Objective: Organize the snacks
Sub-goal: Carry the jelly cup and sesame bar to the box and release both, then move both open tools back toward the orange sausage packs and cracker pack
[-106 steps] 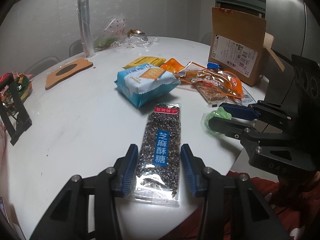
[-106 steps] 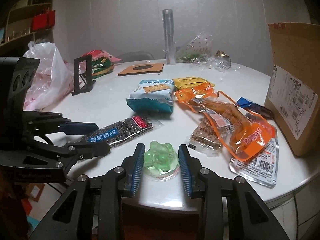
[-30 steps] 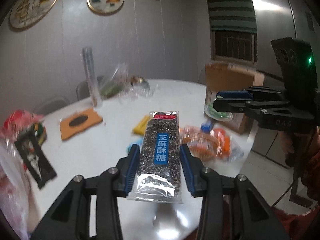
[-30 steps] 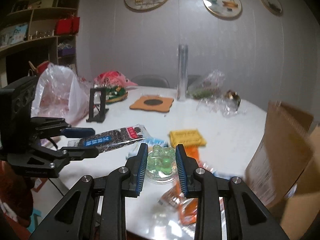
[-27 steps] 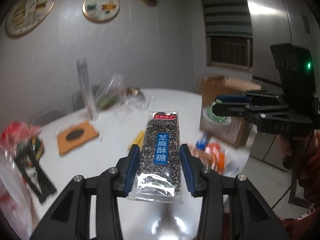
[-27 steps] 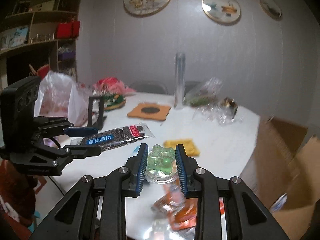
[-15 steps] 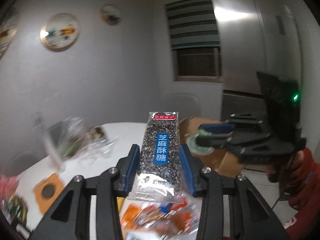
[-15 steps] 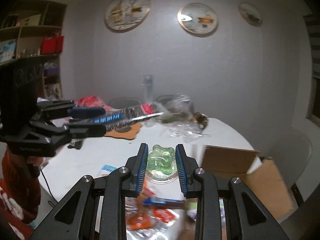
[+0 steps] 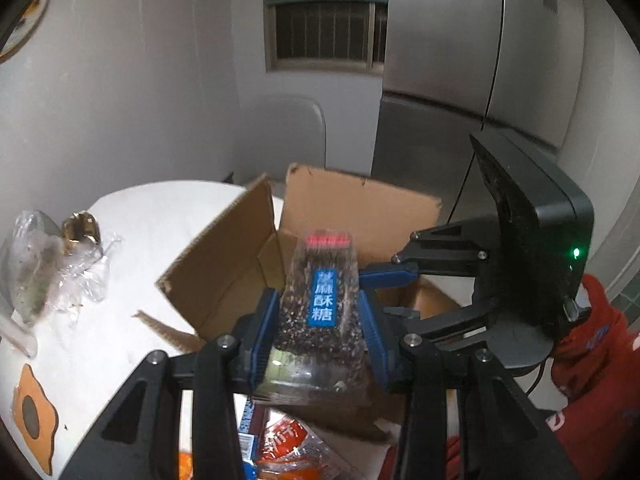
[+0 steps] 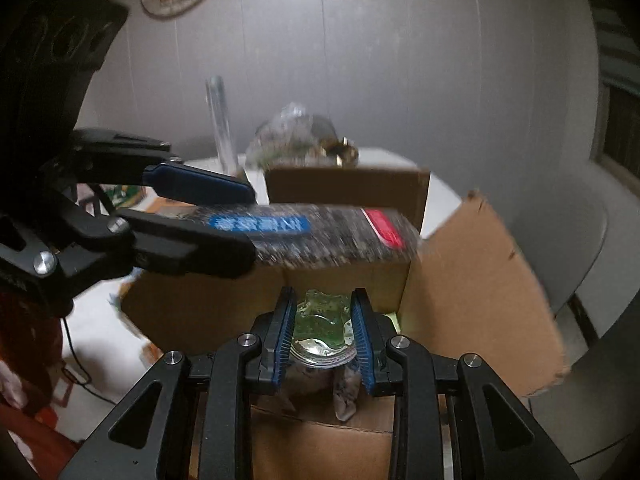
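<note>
**Both claws now over the open box**

Since a second ago both hands have swung off the snack pile and across to the cardboard box — the spread of packets that filled the views then is down to a few orange wrappers at the box's near foot.

Nearest the box in the right wrist view, the right claw is clenched on the green jelly cup, pads pressing its sides, foil rim towards the camera. It hangs just above the near wall of the box, with the open cavity directly ahead and below.

Over the same box, from its left side, the left claw is grasping the sesame brittle bar by its lower half. The bar's long axis runs straight out along the fingers, its red-tipped end reaching over the box opening towards the upright far flap.

Judged from this, the right claw is the closer to a drop — the cup sits over the cavity, lower than the bar. The bar's free end crosses above the cup's path, so the two probably want releasing in turn.

Beyond the box, the white tabletop carries a crumpled clear bag.
</note>
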